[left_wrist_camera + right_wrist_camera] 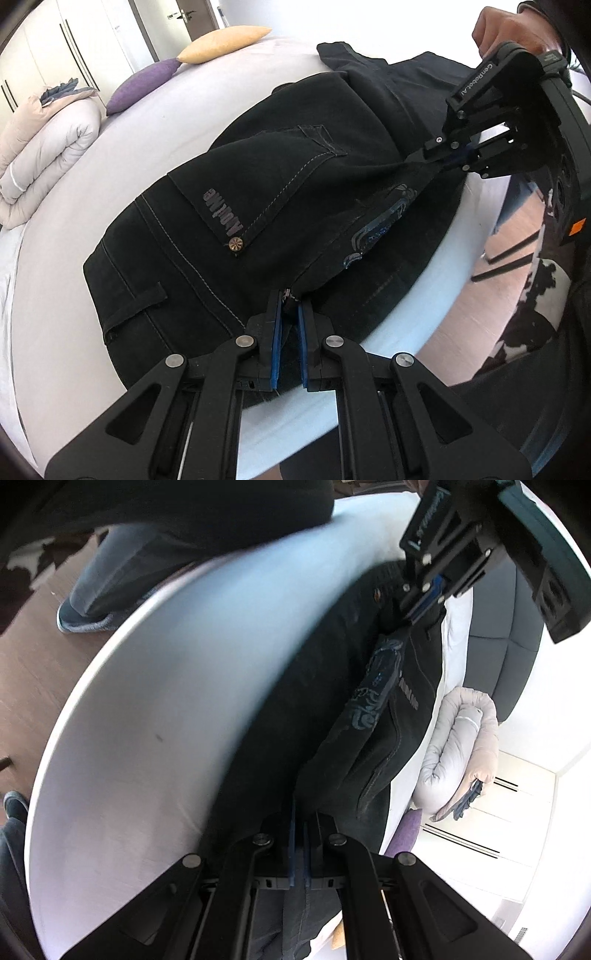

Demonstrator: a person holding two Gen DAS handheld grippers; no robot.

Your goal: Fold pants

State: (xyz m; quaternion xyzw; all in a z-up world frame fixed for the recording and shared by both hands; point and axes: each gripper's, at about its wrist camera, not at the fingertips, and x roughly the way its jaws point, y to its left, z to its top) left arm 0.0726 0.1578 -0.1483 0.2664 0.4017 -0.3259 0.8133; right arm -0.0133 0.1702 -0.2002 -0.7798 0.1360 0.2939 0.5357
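Black pants (266, 206) lie on a white bed (122, 155), back pocket with grey lettering and a rivet facing up, legs trailing to the far right. My left gripper (290, 295) is shut on the pants' near edge by the zipper. My right gripper (424, 157) is shut on the fabric further along, lifting a fold. In the right wrist view the right gripper (300, 814) pinches the dark pants (354, 686), and the left gripper (413, 616) grips the far end.
A rolled duvet (44, 147) lies at the bed's far left, with purple (144, 85) and yellow (221, 44) pillows behind. The bed's edge (443, 266) runs along the right, with wooden floor (29, 653) and the person's legs beyond. Wardrobe doors stand behind.
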